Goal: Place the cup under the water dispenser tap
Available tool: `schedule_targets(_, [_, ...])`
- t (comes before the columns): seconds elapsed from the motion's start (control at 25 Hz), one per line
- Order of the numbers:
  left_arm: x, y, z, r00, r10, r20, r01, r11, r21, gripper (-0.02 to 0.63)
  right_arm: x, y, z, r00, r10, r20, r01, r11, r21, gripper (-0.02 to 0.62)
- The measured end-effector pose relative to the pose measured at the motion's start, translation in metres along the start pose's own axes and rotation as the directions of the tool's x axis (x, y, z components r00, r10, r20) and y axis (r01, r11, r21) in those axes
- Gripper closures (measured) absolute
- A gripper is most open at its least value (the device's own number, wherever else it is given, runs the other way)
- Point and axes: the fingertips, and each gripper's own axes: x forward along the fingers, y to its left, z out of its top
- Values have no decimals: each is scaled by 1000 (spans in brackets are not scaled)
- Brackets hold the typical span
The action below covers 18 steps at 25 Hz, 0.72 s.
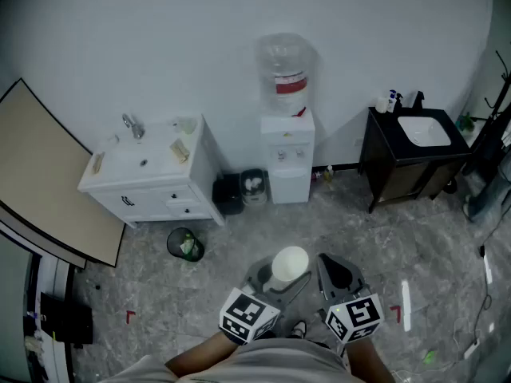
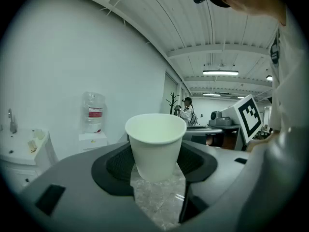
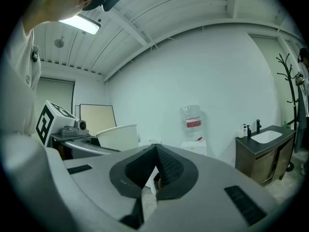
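Right by the person, the left gripper [image 2: 154,166] has its two jaws closed on a single paper cup [image 2: 155,144], pads pressing its lower sides. The cup is plain white, upright and tapered, with a rolled rim and nothing that I can see inside, and it is held above the grey marbled floor [image 1: 239,262]. Just beside it the right gripper [image 3: 155,153] has its jaws brought together at the tips with nothing between them. So there are two grippers, each carrying one marker cube: one cube on the left [image 1: 249,315] and one on the right [image 1: 355,316]. A little further out on the floor stands one round black bin [image 1: 185,244] with some rubbish in it. Against the far wall is one white water dispenser [image 1: 287,154] topped by one clear bottle [image 1: 285,70] with a red label, well apart from the cup. Two small dark bins [image 1: 239,191] sit touching each other just to its left. There are two sink cabinets, a white one [image 1: 152,174] left of the dispenser and a dark one [image 1: 415,154] to its right, with a few bottles [image 1: 393,100] on its back corner. One large beige board [image 1: 48,174] leans at the far left, and one bare coat stand [image 3: 288,86] rises at the far right.
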Motion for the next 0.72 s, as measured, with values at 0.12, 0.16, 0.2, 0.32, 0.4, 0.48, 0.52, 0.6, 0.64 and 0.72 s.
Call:
schedule_targets(0.12, [0, -2, -2, 1000, 1, 3, -1, 1000, 3, 341, -3, -1, -3, 1000, -12, 2, 11, 1000, 7, 580])
schedule_targets(0.16, [1, -4, -2, 1000, 2, 3, -2, 1000, 4, 341, -4, -1, -4, 1000, -12, 2, 12, 1000, 7, 580])
schedule_targets(0.2, [2, -6, -3, 1000, 3, 3, -3, 1000, 4, 341, -5, -2, -5, 1000, -10, 1, 10, 1000, 6, 580])
schedule_targets(0.32, [5, -9, -4, 1000, 10, 1, -10, 1000, 8, 341, -8, -2, -5, 1000, 17, 4, -17, 1000, 18, 580])
schedule_targets(0.4, [5, -10, -5, 1000, 16, -2, -16, 1000, 11, 341, -9, 0, -3, 999, 39, 18, -40, 999, 34, 580])
schedule_targets(0.48, [5, -10, -5, 1000, 23, -1, -23, 1000, 13, 341, -10, 1, 0, 998, 53, 33, -54, 998, 38, 579])
schedule_targets(0.52, [6, -10, -5, 1000, 26, 0, -26, 1000, 15, 341, -11, 1, 0, 998, 56, 38, -58, 998, 38, 578])
schedule_targets(0.6, [7, -11, -5, 999, 34, 0, -34, 999, 19, 341, -13, 0, 2, 997, 65, 44, -66, 997, 35, 579])
schedule_targets(0.64, [9, -11, -5, 999, 38, -1, -38, 999, 22, 341, -14, -2, 2, 997, 68, 47, -70, 997, 34, 578])
schedule_targets(0.72, [11, -11, -5, 999, 49, -1, -48, 998, 27, 341, -16, -6, 2, 996, 70, 53, -72, 997, 37, 579])
